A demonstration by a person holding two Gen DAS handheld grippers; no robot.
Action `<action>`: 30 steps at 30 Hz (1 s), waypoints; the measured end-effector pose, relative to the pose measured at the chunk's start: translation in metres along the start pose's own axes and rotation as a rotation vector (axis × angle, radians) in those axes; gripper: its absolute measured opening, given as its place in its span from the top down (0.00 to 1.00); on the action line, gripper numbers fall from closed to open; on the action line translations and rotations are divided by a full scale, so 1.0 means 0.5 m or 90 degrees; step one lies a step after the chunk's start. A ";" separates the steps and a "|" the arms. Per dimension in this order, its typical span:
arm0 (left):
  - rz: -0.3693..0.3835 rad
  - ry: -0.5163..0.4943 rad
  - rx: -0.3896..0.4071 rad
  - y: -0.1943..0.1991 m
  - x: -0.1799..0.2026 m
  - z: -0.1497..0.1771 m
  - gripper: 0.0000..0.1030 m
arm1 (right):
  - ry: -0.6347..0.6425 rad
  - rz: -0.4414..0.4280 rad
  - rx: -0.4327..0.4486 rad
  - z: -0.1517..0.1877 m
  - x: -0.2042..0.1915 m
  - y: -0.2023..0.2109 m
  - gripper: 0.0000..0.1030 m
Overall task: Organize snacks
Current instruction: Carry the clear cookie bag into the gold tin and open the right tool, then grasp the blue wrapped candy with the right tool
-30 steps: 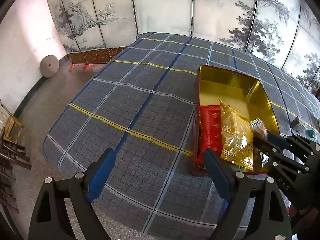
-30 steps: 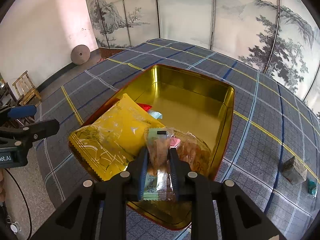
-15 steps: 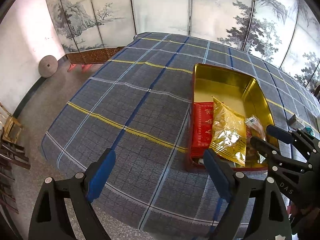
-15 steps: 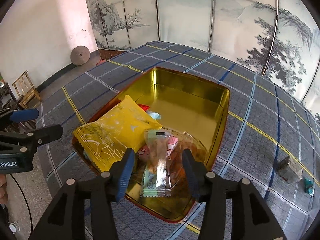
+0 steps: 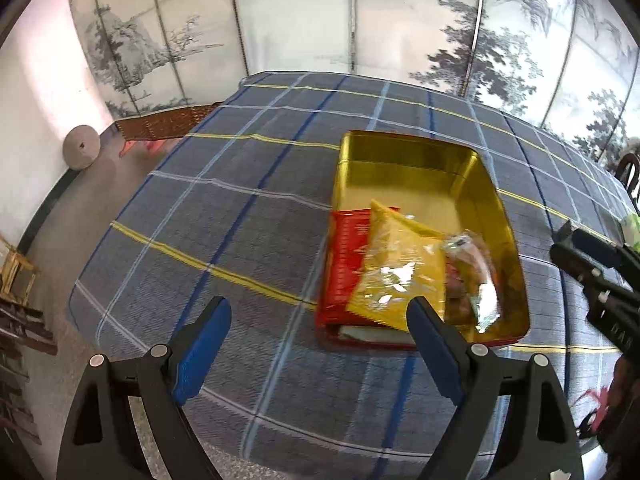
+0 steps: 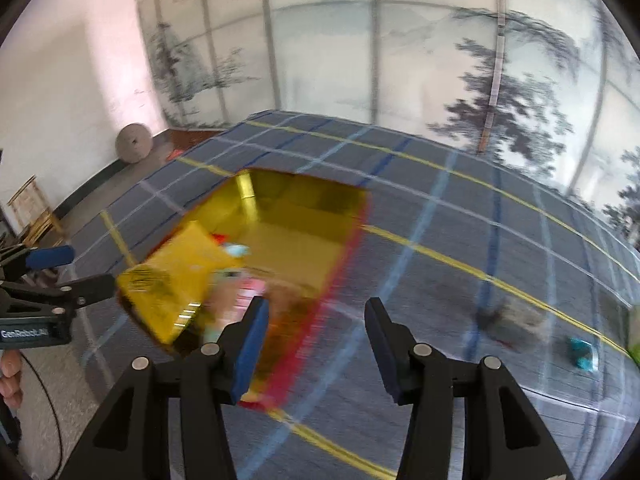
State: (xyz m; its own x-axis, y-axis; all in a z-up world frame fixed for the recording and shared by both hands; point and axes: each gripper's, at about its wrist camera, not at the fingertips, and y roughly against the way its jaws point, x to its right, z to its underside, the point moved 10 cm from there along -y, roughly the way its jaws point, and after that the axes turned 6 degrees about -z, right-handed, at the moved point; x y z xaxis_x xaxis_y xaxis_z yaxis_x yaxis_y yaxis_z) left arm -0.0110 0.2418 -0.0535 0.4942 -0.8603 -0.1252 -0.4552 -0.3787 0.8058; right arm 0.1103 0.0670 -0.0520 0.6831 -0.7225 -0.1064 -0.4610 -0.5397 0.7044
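Jaws parted, empty — blurred snacks beyond the tin indistinct

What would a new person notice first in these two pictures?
First, the shiny gold tin in the middle of the blue checked tablecloth, with a yellow snack bag and a clear wrapped snack at its near end. Then the painted folding screen behind the table.

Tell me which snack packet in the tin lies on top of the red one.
The big yellow packet. It overlaps the flat red packet in the gold tin; the clear-wrapped snack lies beside it.
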 end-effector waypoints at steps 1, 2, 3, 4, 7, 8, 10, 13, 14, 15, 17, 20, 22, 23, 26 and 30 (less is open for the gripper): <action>0.004 -0.005 0.001 0.001 0.011 -0.002 0.15 | -0.012 0.019 0.003 0.004 0.037 0.009 0.50; 0.007 -0.010 0.003 0.003 0.022 -0.005 0.15 | -0.022 0.034 0.004 0.008 0.067 0.017 0.50; 0.009 -0.015 0.003 0.004 0.030 -0.007 0.15 | -0.033 0.050 0.004 0.014 0.099 0.024 0.50; 0.011 -0.021 0.004 0.005 0.040 -0.008 0.15 | -0.045 0.068 0.004 0.019 0.133 0.031 0.50; 0.019 -0.038 0.006 0.007 0.074 -0.015 0.15 | -0.079 0.114 0.004 0.038 0.231 0.053 0.50; 0.021 -0.043 0.006 0.007 0.086 -0.017 0.15 | -0.091 0.137 0.005 0.043 0.271 0.062 0.50; 0.027 -0.052 0.005 0.007 0.110 -0.021 0.15 | -0.113 0.168 0.005 0.054 0.338 0.074 0.50; 0.033 -0.067 0.005 0.006 0.145 -0.026 0.15 | -0.150 0.196 0.004 0.069 0.422 0.088 0.50; 0.035 -0.071 0.005 0.006 0.159 -0.028 0.15 | -0.158 0.203 0.003 0.073 0.444 0.089 0.50; 0.037 -0.076 0.004 0.005 0.173 -0.030 0.15 | -0.167 0.210 0.000 0.077 0.468 0.088 0.50; 0.047 -0.087 0.002 0.005 0.205 -0.032 0.15 | -0.180 0.212 -0.006 0.088 0.504 0.081 0.50; 0.056 -0.108 0.006 0.006 0.250 -0.038 0.15 | -0.186 0.217 -0.021 0.105 0.537 0.062 0.50; 0.065 -0.118 0.012 0.008 0.282 -0.043 0.15 | -0.191 0.213 -0.030 0.120 0.550 0.049 0.50; 0.072 -0.124 0.014 0.008 0.302 -0.045 0.15 | -0.194 0.210 -0.033 0.125 0.554 0.045 0.50; 0.087 -0.139 0.019 0.003 0.360 -0.053 0.15 | -0.203 0.198 -0.035 0.137 0.561 0.036 0.50; 0.103 -0.157 0.032 -0.007 0.433 -0.059 0.15 | -0.208 0.185 -0.033 0.148 0.571 0.028 0.51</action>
State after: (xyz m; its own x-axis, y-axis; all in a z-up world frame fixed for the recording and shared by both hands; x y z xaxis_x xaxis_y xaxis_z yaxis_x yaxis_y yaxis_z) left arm 0.1197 0.0669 -0.0666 0.2199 -0.9656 -0.1388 -0.5528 -0.2406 0.7978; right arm 0.2571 -0.1790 -0.1247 0.3105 -0.9442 -0.1099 -0.5723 -0.2780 0.7715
